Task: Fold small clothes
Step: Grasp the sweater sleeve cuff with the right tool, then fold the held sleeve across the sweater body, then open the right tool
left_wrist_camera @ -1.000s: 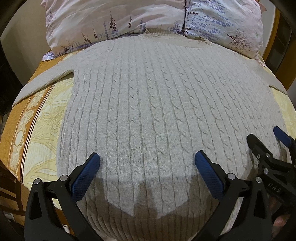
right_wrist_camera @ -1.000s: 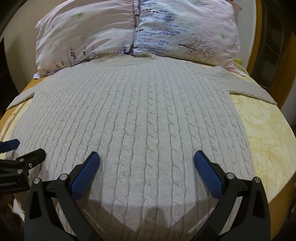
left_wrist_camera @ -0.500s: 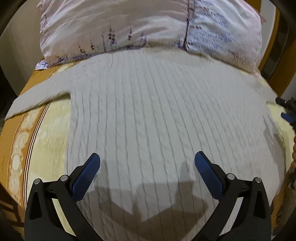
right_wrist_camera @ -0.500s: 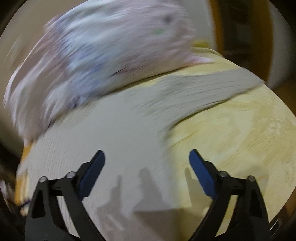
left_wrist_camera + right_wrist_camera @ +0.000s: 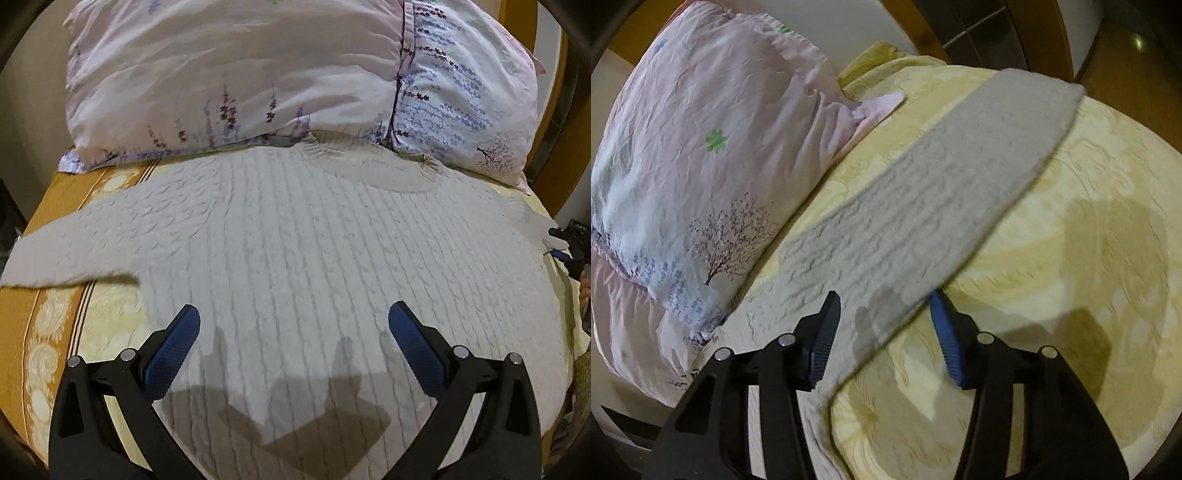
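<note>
A beige cable-knit sweater [image 5: 314, 258] lies flat on the bed, collar [image 5: 369, 162] towards the pillows. Its left sleeve [image 5: 74, 251] stretches out to the left. My left gripper [image 5: 294, 325] is open and empty above the sweater's lower body. My right gripper [image 5: 886, 306] is open with its jaws either side of the base of the right sleeve [image 5: 942, 192], the sleeve's edge lying between them. The sleeve runs away to the upper right. The right gripper also shows at the right edge of the left wrist view [image 5: 565, 243].
Floral pillows [image 5: 258, 81] lie along the head of the bed, also in the right wrist view [image 5: 701, 166]. The yellow patterned bedspread [image 5: 1071, 295] surrounds the sweater. A wooden bed frame [image 5: 550, 110] rises at the right. The bed edge drops off at the left.
Both grippers moved up the bed toward the pillows. The right gripper swung right to the right sleeve, and its jaws have narrowed around the sleeve's base.
</note>
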The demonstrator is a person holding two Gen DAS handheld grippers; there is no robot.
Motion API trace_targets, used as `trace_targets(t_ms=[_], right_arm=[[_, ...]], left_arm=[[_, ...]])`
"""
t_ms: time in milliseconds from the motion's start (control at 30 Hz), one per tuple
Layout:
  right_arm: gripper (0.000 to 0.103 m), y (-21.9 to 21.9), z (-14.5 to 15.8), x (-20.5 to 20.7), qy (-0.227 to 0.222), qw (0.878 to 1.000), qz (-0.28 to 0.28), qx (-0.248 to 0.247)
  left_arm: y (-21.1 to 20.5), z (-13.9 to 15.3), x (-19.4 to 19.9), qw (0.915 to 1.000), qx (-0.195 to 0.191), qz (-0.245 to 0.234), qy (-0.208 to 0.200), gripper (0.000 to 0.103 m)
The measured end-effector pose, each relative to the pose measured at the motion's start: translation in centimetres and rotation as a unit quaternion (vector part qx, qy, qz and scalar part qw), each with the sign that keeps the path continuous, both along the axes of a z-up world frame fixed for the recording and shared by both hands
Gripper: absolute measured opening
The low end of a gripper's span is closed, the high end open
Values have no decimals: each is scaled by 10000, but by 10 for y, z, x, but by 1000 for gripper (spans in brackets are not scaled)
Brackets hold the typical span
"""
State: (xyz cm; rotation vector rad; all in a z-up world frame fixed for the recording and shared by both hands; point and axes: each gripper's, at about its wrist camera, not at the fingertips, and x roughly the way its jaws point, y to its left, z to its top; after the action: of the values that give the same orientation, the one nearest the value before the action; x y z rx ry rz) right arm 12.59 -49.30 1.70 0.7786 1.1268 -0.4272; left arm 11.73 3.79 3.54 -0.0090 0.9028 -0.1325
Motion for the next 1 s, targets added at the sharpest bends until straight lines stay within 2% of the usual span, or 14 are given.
trace_targets(t_ms=[33, 267, 400, 500, 567, 633, 733, 833, 900, 1000], right_arm=[[36, -5, -1, 0, -16, 10000, -67, 21], [24, -51, 2, -16, -217, 9960, -855, -135], [11, -55, 1, -8, -159, 9957, -801, -445], [10, -41, 13, 1, -204, 9949, -492, -860], [9, -24, 30, 8, -433, 9927, -198, -1112], [9, -6, 46, 16, -684, 9914, 76, -1113], [9, 39, 71, 27, -1155, 9870, 723, -856], [9, 102, 84, 36, -1481, 9759, 1555, -394], [9, 138, 82, 37, -1501, 9682, 2001, -92], [9, 193, 60, 40, -1263, 9548, 2678, 275]], left_arm=[[-1, 0, 3, 10000, -49, -47, 9, 102], [-4, -1, 17, 9983, -490, -304, -42, 102], [-5, -2, 25, 9973, -654, -342, -67, 102], [0, -2, 29, 9947, -962, -346, -69, 102], [3, -1, 31, 9926, -1158, -352, -96, 102], [4, 0, 31, 9916, -1233, -365, -131, 102], [7, 2, 30, 9888, -1416, -413, -226, 102], [9, 4, 28, 9838, -1692, -487, -342, 102], [9, 7, 26, 9830, -1717, -507, -415, 102], [7, 8, 26, 9834, -1680, -511, -448, 102]])
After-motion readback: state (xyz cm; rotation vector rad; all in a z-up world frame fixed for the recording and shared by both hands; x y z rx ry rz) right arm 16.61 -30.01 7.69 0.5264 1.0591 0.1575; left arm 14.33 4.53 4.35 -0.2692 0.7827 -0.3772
